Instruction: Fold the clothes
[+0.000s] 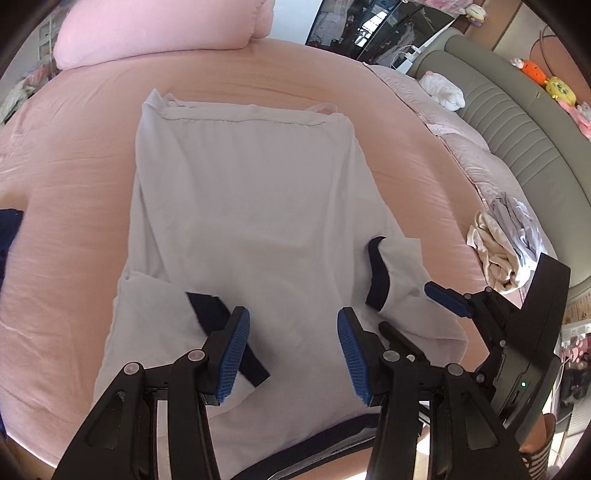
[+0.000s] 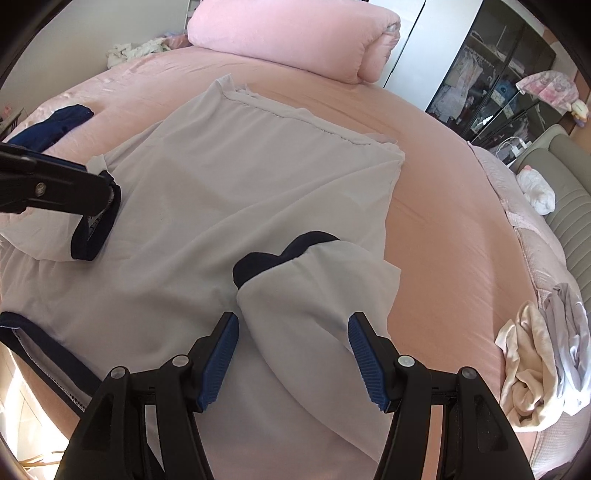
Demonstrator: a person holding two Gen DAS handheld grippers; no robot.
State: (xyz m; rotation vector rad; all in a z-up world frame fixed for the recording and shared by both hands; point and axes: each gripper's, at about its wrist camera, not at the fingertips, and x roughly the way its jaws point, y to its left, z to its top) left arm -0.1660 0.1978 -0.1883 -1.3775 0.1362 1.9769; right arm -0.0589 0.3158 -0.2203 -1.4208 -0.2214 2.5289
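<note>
A white shirt [image 1: 251,192] [image 2: 229,177] with navy trim lies flat on the pink bed [image 1: 74,184], hem at the far end. Both sleeves are folded in over the body. The left sleeve's navy cuff [image 1: 210,310] [image 2: 92,236] runs behind one finger of my left gripper [image 1: 293,317], which hovers open over the shirt's near part with only flat fabric between its pads. My right gripper [image 2: 293,319] stands open astride the right sleeve [image 2: 314,295], whose navy cuff [image 2: 280,254] [image 1: 378,273] points away; the pads do not press it. In the right wrist view a left gripper finger [image 2: 66,188] reaches in from the left.
A rolled pink duvet [image 1: 155,29] [image 2: 295,37] sits at the far end of the bed. A crumpled pile of clothes [image 1: 506,243] [image 2: 543,362] lies at the right edge beside a grey padded headboard [image 1: 517,129]. A navy garment [image 2: 55,122] lies at the far left.
</note>
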